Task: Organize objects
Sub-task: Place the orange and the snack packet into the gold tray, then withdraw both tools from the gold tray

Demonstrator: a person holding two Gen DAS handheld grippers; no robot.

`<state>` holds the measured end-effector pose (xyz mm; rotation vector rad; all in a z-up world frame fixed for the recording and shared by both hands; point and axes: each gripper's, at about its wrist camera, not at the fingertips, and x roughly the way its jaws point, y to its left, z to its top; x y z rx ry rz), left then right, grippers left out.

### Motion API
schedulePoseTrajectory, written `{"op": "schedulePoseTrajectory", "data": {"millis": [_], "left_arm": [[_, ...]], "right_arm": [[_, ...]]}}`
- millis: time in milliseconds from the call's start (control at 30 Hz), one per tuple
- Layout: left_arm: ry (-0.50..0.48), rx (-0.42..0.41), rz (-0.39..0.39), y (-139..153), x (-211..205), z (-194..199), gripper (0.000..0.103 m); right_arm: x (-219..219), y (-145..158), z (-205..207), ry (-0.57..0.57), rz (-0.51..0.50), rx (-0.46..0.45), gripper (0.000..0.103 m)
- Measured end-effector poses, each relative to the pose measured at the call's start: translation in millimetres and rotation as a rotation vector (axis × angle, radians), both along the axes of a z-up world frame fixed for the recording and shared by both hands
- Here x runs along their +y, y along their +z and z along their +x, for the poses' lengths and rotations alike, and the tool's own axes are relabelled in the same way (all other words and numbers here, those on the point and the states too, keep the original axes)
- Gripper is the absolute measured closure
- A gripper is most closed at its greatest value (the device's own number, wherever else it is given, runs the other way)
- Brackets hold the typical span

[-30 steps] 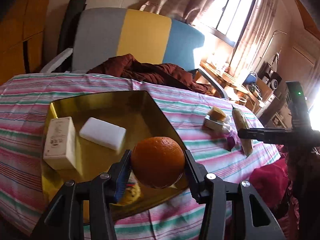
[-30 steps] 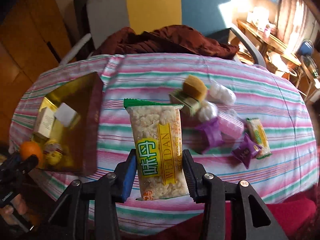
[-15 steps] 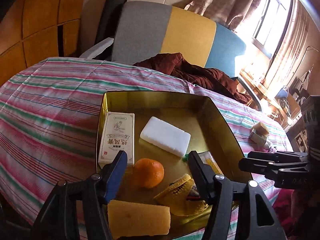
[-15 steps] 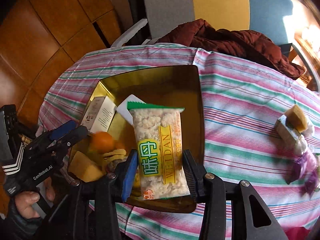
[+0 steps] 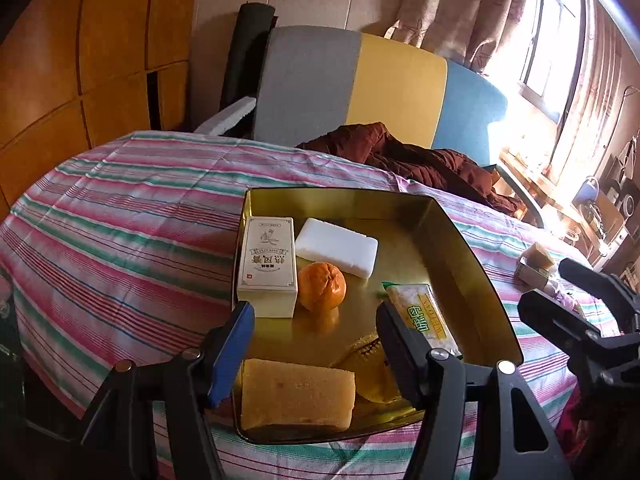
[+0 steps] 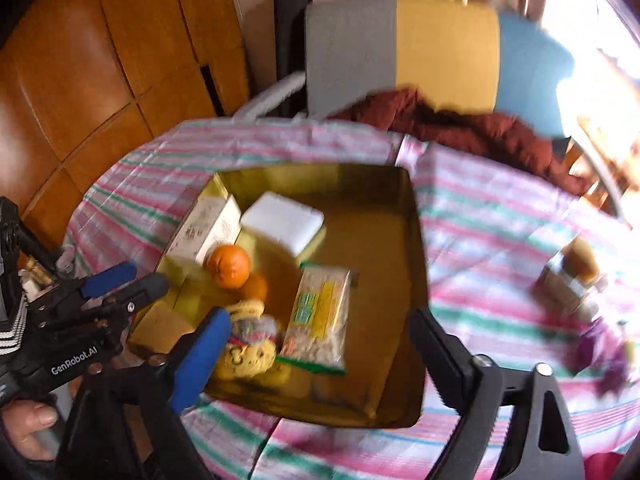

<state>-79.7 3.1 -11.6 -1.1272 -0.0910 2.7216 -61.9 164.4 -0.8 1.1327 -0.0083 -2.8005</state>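
A gold tray [image 5: 476, 264] sits on the striped tablecloth. In it lie an orange [image 5: 322, 286], a cream box [image 5: 267, 266], a white block [image 5: 336, 246], a yellow sponge [image 5: 298, 396] and the snack bag [image 5: 426, 316]. My left gripper [image 5: 316, 328] is open and empty over the tray's near edge. In the right wrist view the tray [image 6: 408, 248] holds the snack bag [image 6: 318, 314] and the orange [image 6: 228, 266]. My right gripper [image 6: 320, 356] is open and empty above the tray. The left gripper [image 6: 120, 280] shows at the left.
Several small snacks [image 6: 572, 276] lie on the cloth to the right of the tray. A chair with a brown jacket [image 5: 404, 156] stands behind the table. Wooden panels [image 5: 80, 60] are at the left.
The left gripper let the orange go into the tray and opened. The right gripper carried the snack bag over the tray, released it there and opened wide.
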Motion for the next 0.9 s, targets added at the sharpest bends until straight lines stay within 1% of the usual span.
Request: {"op": "schedulePoseTrajectory", "data": {"millis": [67, 100, 167, 200, 233, 367, 467, 567, 700, 900], "left_arm": [[0.016, 0.046, -0.043, 7, 4, 8, 0.039], [0.021, 0.063, -0.058, 10, 5, 12, 0.039], [0.020, 0.079, -0.065, 15, 7, 17, 0.039], [0.022, 0.081, -0.066, 16, 7, 18, 0.039], [0.029, 0.084, -0.074, 18, 8, 19, 0.039], [0.063, 0.102, -0.116, 22, 10, 24, 0.039], [0.053, 0.087, -0.101, 20, 9, 26, 0.039], [0.040, 0.082, -0.111, 18, 13, 30, 0.039], [0.008, 0.072, -0.103, 17, 19, 34, 0.039], [-0.022, 0.064, -0.113, 15, 30, 36, 0.039]], "right_arm": [[-7, 10, 17, 0.019, 0.046, 0.110, 0.000], [-11, 12, 23, 0.006, 0.088, 0.152, 0.000], [-20, 11, 31, -0.021, 0.175, 0.209, 0.000], [-23, 9, 31, -0.009, 0.193, 0.196, 0.000], [-24, 6, 30, 0.007, 0.187, 0.166, 0.000], [-14, -1, 27, 0.005, 0.081, 0.077, 0.001], [-9, -5, 30, -0.020, 0.072, 0.068, 0.002], [-5, -10, 32, -0.042, 0.073, 0.051, 0.002], [3, -10, 37, -0.064, 0.061, 0.051, 0.000], [16, -6, 41, -0.090, 0.059, 0.061, 0.000]]}}
